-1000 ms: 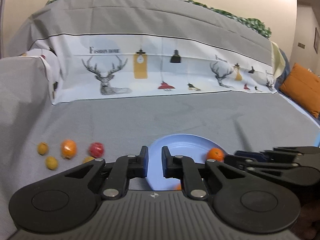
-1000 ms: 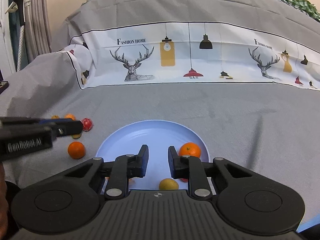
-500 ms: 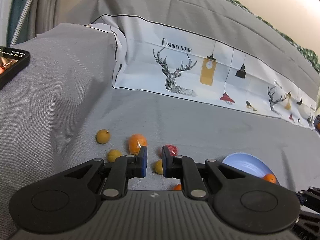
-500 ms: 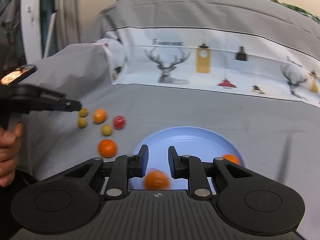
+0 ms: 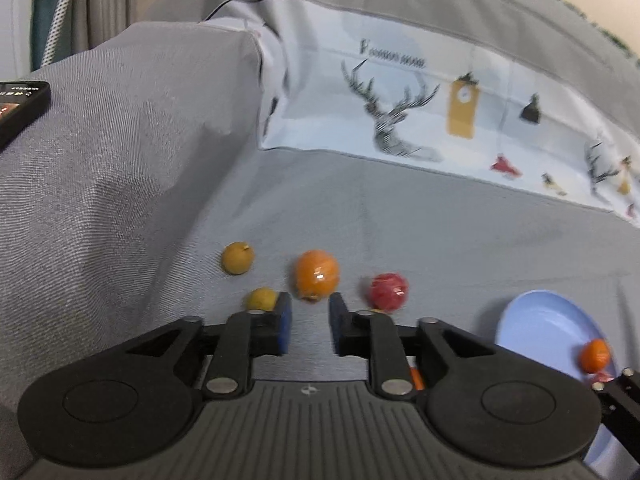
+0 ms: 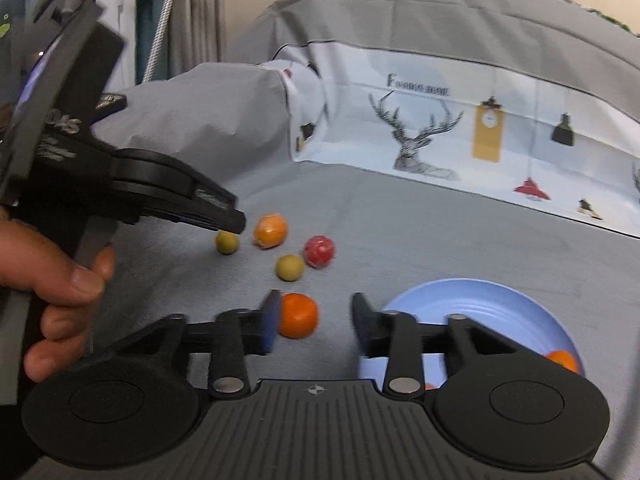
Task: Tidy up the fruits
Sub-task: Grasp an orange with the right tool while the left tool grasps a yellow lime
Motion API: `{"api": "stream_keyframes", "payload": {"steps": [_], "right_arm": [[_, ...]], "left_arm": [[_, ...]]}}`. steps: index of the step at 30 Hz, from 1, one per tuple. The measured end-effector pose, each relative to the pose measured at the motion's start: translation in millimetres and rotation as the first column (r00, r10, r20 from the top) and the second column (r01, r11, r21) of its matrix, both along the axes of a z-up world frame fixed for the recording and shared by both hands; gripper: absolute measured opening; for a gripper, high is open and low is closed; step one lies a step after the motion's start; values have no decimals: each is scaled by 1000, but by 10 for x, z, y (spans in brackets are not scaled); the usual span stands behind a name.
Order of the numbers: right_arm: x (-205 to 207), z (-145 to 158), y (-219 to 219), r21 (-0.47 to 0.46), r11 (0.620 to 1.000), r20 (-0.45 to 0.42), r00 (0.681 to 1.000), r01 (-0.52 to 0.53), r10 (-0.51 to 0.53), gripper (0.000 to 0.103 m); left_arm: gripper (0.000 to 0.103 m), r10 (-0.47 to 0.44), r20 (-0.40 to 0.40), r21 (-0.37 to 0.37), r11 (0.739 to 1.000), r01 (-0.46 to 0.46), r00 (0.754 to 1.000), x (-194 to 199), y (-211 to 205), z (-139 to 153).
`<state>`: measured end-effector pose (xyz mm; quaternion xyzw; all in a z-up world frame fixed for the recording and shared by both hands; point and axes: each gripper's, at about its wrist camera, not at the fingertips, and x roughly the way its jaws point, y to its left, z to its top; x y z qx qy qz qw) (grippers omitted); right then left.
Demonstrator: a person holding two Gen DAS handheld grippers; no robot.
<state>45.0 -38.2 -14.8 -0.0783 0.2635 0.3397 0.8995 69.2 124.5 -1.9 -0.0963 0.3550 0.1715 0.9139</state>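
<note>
While both grippers hang over the grey sofa cover (image 5: 400, 216), the left gripper (image 5: 310, 330) has its jaws slightly spread and empty, aimed at an orange fruit (image 5: 317, 274) between a yellow fruit (image 5: 237, 258) and a red fruit (image 5: 388, 292). Right gripper (image 6: 314, 322) jaws are spread wide, an orange (image 6: 298, 315) just beside its left finger. Blue plate (image 6: 472, 300) at right holds another orange (image 6: 564, 360).
</note>
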Motion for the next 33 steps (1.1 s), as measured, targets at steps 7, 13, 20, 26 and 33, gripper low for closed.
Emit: {"api": "stream_keyframes", "payload": {"steps": [7,13,20,26,33], "right_arm": [[89,-156,326,-49,998,13,999,-39,40,56],[247,-251,439,-69,997,-26,999,-28,26,56],[360,-394,501,-101,995,-81,997,-18,10,56],[376,-429,513,-99,995,-90,996,-16,7,38],[296,-247,381,-53,999,-37,999,-6,4,38]], "left_arm": [[56,75,-59,60,996,-71,995,160,77,-150],[56,91,-90,94,992,-83,992,286,118,-259],[42,95,-101,71,994,-88,990,353,188,-335],[28,76,-89,56,996,-71,993,341,177,-322],[27,31,5,42,999,-32,999,181,77,-174]]}}
